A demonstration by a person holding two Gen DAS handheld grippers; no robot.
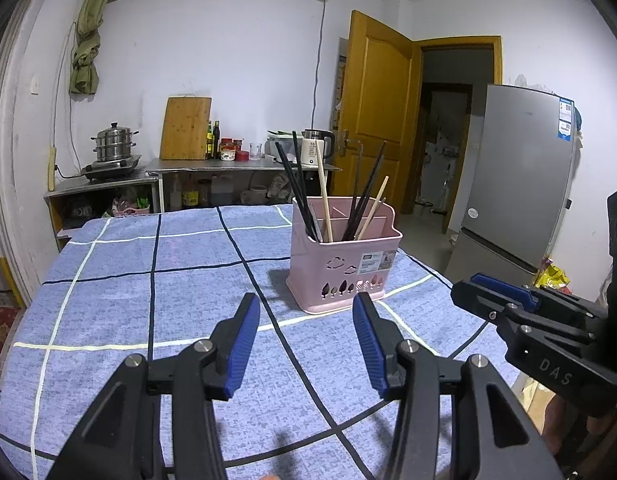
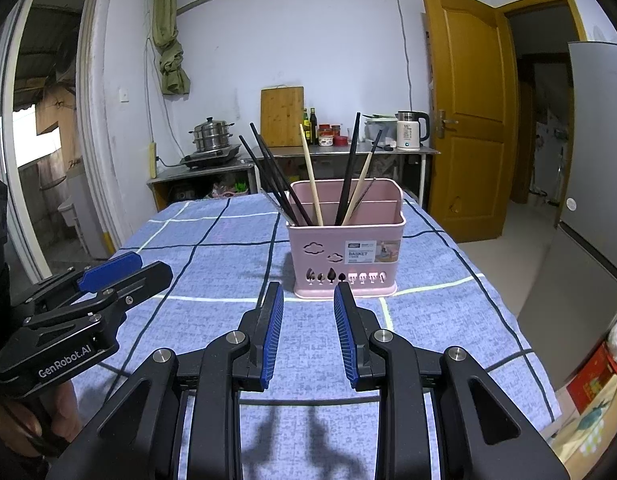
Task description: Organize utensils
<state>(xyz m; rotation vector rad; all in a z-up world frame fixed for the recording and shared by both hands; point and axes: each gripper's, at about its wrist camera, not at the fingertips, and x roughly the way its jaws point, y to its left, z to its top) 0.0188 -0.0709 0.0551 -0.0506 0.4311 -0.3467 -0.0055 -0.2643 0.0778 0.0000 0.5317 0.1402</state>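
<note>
Premises are presenting as a home kitchen: steamer pot sitting on a stove, cutting board leaning against the wall, kettle, refrigerator.

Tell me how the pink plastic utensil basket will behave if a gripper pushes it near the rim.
The pink plastic utensil basket looks thin-walled with cut-outs, so probably light. It is tall for its base, and the black and wooden chopsticks lean well above the rim, so a high push may tip it. On the blue checked tablecloth it may drag rather than slide.
</note>
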